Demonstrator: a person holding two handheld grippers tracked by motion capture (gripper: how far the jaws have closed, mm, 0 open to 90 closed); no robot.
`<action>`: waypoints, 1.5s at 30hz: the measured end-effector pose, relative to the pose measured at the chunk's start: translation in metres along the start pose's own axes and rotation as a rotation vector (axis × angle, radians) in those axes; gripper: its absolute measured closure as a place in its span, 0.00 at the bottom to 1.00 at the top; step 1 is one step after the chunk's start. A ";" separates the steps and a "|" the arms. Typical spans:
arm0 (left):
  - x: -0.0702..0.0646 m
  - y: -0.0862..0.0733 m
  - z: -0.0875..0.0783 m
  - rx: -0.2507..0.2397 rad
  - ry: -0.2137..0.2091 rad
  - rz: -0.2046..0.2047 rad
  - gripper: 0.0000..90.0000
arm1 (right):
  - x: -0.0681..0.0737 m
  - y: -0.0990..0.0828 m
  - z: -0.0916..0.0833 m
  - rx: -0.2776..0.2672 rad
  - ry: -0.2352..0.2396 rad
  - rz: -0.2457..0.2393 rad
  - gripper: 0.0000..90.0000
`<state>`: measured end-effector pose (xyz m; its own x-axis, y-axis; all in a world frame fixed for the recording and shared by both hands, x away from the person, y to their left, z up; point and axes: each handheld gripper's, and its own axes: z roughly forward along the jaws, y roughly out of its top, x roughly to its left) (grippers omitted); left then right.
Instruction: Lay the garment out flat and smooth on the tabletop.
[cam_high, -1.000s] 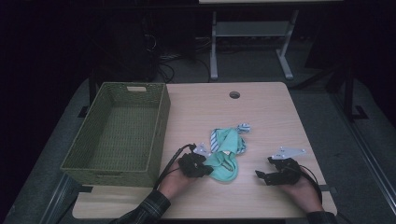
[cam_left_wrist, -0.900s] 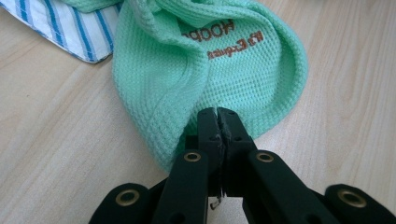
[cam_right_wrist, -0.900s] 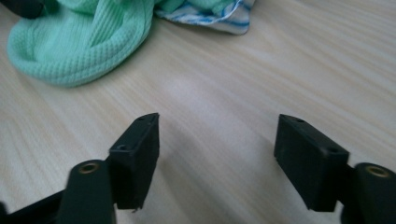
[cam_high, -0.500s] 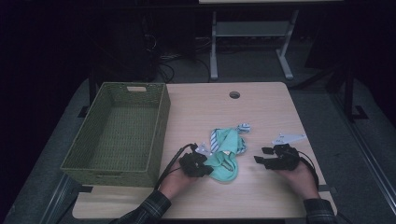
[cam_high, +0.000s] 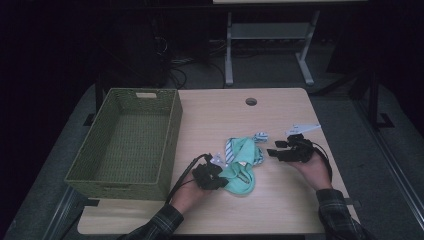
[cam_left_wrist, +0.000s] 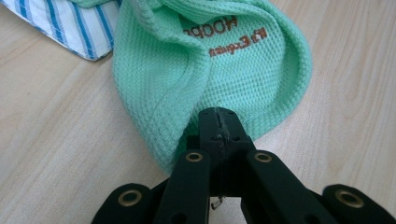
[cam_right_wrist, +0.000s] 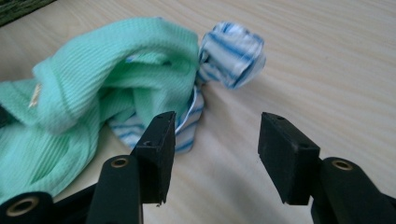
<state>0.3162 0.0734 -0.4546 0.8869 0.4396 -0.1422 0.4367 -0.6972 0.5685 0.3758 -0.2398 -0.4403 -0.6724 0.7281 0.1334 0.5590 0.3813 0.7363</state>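
While two grippers work at the near half of the tabletop (cam_high: 280, 200), everything else can be placed from the one bundle of cloth that lies there: a mint-green waffle-knit garment (cam_high: 240, 167) wrapped together with a blue-and-white striped piece (cam_high: 260, 137). One green woven basket (cam_high: 170, 145) stands to the left of the bundle, well apart from it, against the tabletop's left edge, and one round cable hole (cam_high: 251, 101) sits beyond the bundle toward the far edge.

Bare wood lies open on the near side of the bundle, to its right as far as the right edge, and across the whole stretch between it and the cable hole; only the basket's wall closes off the left.

At the bundle's near left corner, the left gripper (cam_high: 220, 181) is clamped fully together on the green garment's rounded hem; in the left gripper view (cam_left_wrist: 219, 123) the fabric bunches up right at the pinched tips, with brown lettering on the cloth just past them. To the right of the bundle, the right gripper (cam_high: 272, 152) is about half open, its jaws having just been closing, and it holds nothing. In the right gripper view (cam_right_wrist: 215, 140) bare wood shows between the pads, the left pad (cam_right_wrist: 161, 140) close by the striped cloth's edge, and the striped knot beyond.
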 end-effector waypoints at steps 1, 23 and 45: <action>0.000 0.000 0.000 0.000 0.000 0.000 0.99 | -0.001 0.003 0.002 0.001 0.001 0.001 0.51; 0.002 0.000 0.000 -0.007 -0.010 -0.016 0.99 | -0.008 0.046 0.046 0.073 0.049 -0.026 0.64; 0.002 0.000 -0.001 0.002 -0.016 -0.021 0.99 | -0.015 0.073 0.027 0.083 -0.009 -0.070 0.93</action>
<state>0.3178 0.0745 -0.4544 0.8798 0.4450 -0.1674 0.4557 -0.6890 0.5636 0.4398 -0.2077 -0.4067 -0.7068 0.7032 0.0772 0.5495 0.4770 0.6860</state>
